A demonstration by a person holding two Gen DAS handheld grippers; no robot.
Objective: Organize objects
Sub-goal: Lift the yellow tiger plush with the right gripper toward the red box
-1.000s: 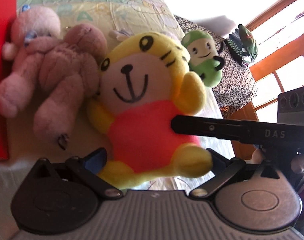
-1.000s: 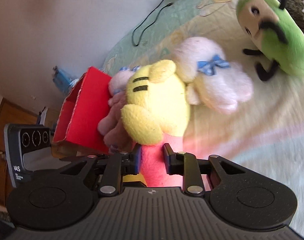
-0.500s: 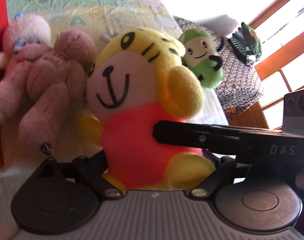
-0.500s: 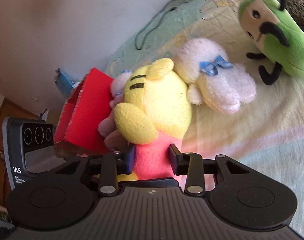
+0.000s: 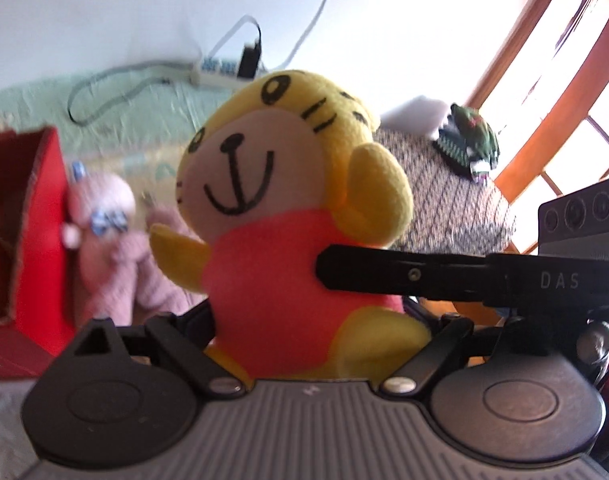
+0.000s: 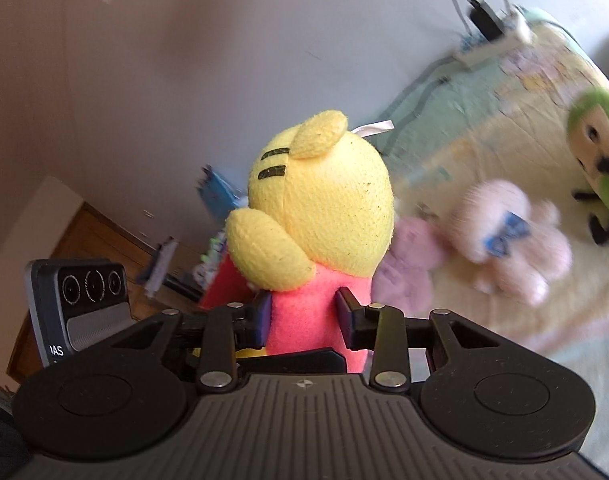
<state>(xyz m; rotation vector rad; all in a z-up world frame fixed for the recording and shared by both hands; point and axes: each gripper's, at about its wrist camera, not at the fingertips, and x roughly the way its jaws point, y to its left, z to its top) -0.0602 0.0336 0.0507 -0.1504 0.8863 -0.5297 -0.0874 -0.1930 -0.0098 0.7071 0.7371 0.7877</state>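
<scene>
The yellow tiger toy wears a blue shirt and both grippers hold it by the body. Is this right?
Not quite: the yellow tiger toy wears a pink-red shirt, not blue, as both wrist views show. The left gripper and right gripper do hold its body.

Yellow tiger plush point(image 6: 324, 216) fills the space just ahead of both tongs, blocking the forward path. Red box point(image 5: 28, 216) stands by the bed's left edge; pink plush point(image 5: 104, 216) lies touching its wall. Pale bear point(image 6: 504, 240) and green plush point(image 6: 596, 148) lie toward the right. Power strip point(image 5: 220, 70) and cords lie along the wall-side edge. Bare bedding point(image 6: 576, 320) shows nearer than the bear.
</scene>
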